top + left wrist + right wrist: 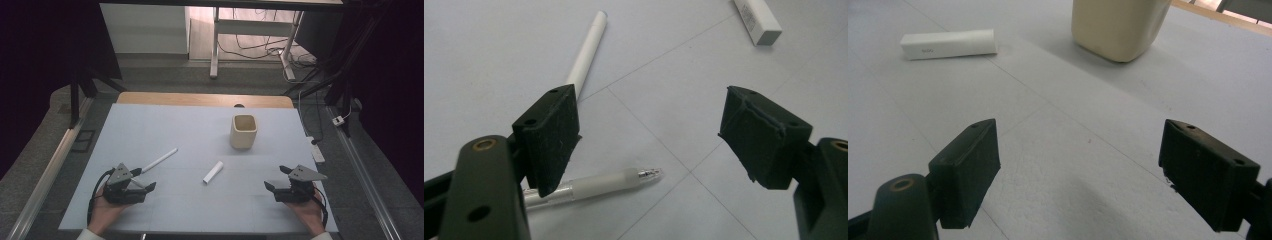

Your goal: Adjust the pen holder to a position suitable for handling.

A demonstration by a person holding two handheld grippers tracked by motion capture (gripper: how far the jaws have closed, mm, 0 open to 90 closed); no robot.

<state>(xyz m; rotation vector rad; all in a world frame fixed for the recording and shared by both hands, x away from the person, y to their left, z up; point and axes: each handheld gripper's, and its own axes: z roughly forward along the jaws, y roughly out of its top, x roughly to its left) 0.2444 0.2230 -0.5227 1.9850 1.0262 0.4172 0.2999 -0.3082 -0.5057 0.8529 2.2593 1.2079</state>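
My left gripper (144, 179) rests low at the near left of the table, held in a hand, jaws open and empty. In the left gripper view its jaws (649, 127) stand wide over a clear pen with a silver tip (609, 182), which lies on the mat partly under the left jaw. A long white pen (160, 160) (586, 52) lies just beyond. My right gripper (276, 177) (1078, 165) sits at the near right, open with nothing between its fingers. A short white block (213, 172) (948, 44) (758, 20) lies mid-table.
A cream cup (243, 131) (1118, 25) stands upright toward the back right of the pale mat (165, 125). A wooden table edge (200, 99) runs along the back. Desk legs and cables lie on the floor beyond.
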